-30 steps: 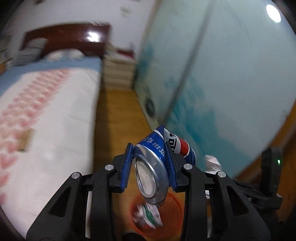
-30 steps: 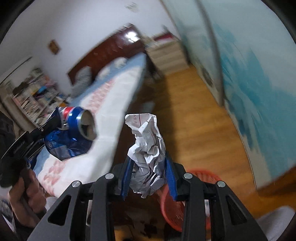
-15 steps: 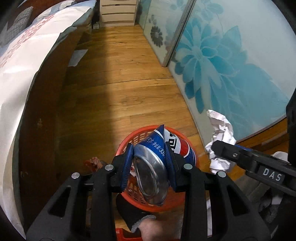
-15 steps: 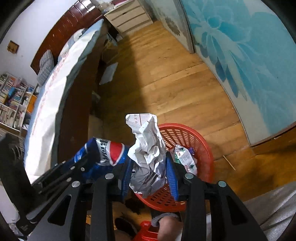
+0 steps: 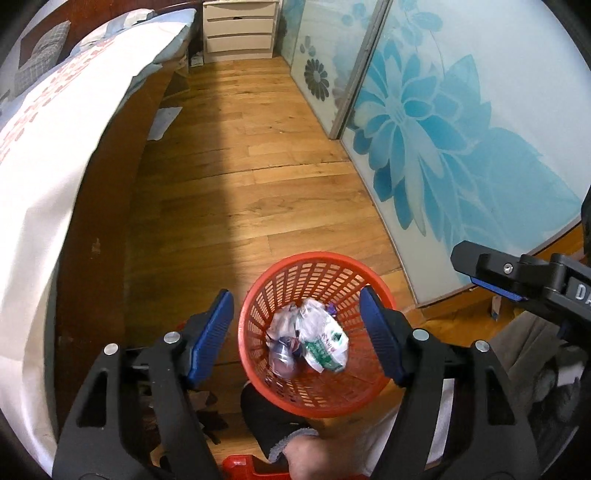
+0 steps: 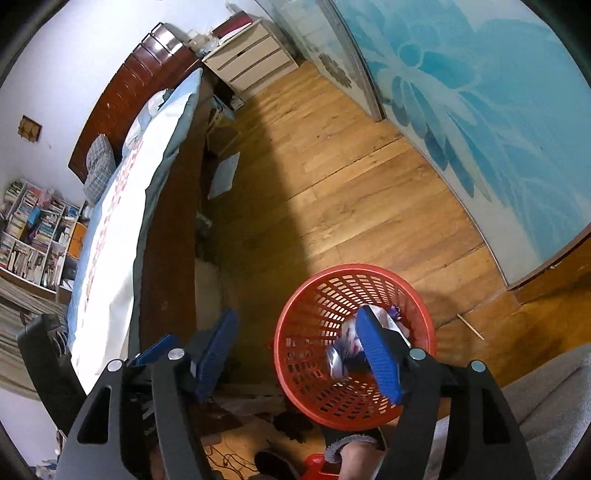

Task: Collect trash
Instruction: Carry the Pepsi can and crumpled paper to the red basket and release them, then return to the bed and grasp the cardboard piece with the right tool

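A red mesh basket [image 5: 291, 273] stands on the wooden floor, also in the right wrist view [image 6: 314, 295]. Inside it lie a crushed blue Pepsi can [image 5: 282, 356], crumpled white paper [image 5: 284, 321] and a white-green wrapper [image 5: 325, 341]; the can also shows in the right wrist view [image 6: 338, 356]. My left gripper [image 5: 297, 334] is open and empty above the basket. My right gripper [image 6: 299, 350] is open and empty above the basket's left rim; it also shows at the right edge of the left wrist view [image 5: 495, 278].
A bed [image 5: 55, 147] with a dark wooden side runs along the left. A blue flowered glass sliding door [image 5: 443, 129] is on the right. A white drawer unit [image 5: 240, 31] stands at the far end. A foot in a dark sock [image 5: 277, 417] is just below the basket.
Both grippers have opened. The can has left the left gripper and the crumpled paper has left the right gripper; both now lie in the red basket.
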### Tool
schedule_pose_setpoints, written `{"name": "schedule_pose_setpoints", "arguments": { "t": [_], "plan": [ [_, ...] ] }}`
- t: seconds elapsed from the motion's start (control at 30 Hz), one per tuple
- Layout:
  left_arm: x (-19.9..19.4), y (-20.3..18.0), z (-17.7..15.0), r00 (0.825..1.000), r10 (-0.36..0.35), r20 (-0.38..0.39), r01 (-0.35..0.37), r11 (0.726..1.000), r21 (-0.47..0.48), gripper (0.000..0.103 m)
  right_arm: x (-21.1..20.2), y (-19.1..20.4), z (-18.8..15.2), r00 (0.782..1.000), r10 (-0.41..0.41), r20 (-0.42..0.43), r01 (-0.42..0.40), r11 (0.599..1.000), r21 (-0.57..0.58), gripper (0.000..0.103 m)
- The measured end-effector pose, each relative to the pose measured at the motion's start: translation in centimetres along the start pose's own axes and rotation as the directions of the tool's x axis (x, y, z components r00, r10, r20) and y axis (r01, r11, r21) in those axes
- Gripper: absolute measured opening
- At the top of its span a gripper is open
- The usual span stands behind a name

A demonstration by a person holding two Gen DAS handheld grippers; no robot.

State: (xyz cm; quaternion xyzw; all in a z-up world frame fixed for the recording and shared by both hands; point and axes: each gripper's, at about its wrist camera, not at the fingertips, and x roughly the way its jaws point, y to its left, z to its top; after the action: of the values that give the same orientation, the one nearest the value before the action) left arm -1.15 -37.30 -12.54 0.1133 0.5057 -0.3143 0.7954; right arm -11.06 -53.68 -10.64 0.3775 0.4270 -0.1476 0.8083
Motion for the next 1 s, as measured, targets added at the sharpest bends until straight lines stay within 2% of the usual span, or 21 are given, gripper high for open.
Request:
{"name": "schedule_pose_setpoints", "arguments": {
  "t": [0.1, 0.2, 0.3, 0.43, 0.57, 0.67, 0.8, 0.93, 1.0],
  "plan": [
    [-1.6, 0.8, 0.2, 1.0, 0.012, 0.021, -0.013, 1.0, 0.005, 0.071, 0.2, 0.6, -0.1, 1.0, -0.001, -0.008, 0.001, 1.0, -0.019, 0.068],
    [-4.6, 2.4, 0.5, 0.997, 0.028, 0.074, -0.029, 0.999, 0.02, 0.071, 0.2, 1.6, -0.3, 1.0, -0.009, -0.01, 0.008, 0.999, -0.053, 0.071],
    [-8.2, 5.4, 0.6, 0.987, 0.066, 0.147, -0.067, 0.998, 0.0, 0.079, 0.5, 3.1, -0.8, 1.0, -0.015, -0.017, 0.013, 0.994, -0.105, 0.071],
    [-12.1, 10.8, -0.4, 0.968, 0.145, 0.207, -0.131, 0.988, -0.079, 0.08, 0.9, 5.4, -1.5, 1.0, -0.011, -0.025, 0.007, 0.984, -0.176, 0.071],
    [-15.1, 16.7, -2.0, 0.943, 0.24, 0.231, -0.198, 0.962, -0.19, 0.08, 1.6, 8.3, -2.5, 1.0, 0.004, -0.031, -0.012, 0.966, -0.256, 0.071],
    [-16.5, 20.3, -3.1, 0.929, 0.286, 0.235, -0.22, 0.937, -0.271, 0.081, 2.2, 10.2, -3.2, 0.999, 0.017, -0.046, -0.03, 0.952, -0.304, 0.071],
    [-17.0, 24.4, -3.6, 0.929, 0.29, 0.229, -0.192, 0.908, -0.373, 0.082, 2.8, 12.8, -4.0, 0.995, 0.057, -0.082, -0.082, 0.935, -0.346, 0.071],
    [-17.2, 27.3, -3.2, 0.919, 0.309, 0.243, -0.189, 0.89, -0.414, 0.082, 3.3, 16.0, -3.6, 0.992, 0.08, -0.103, -0.113, 0.916, -0.385, 0.072],
    [-17.0, 28.3, -2.6, 0.904, 0.352, 0.244, -0.234, 0.883, -0.406, 0.082, 3.8, 18.3, -2.8, 0.99, 0.077, -0.116, -0.118, 0.906, -0.406, 0.072]
  ]
}}
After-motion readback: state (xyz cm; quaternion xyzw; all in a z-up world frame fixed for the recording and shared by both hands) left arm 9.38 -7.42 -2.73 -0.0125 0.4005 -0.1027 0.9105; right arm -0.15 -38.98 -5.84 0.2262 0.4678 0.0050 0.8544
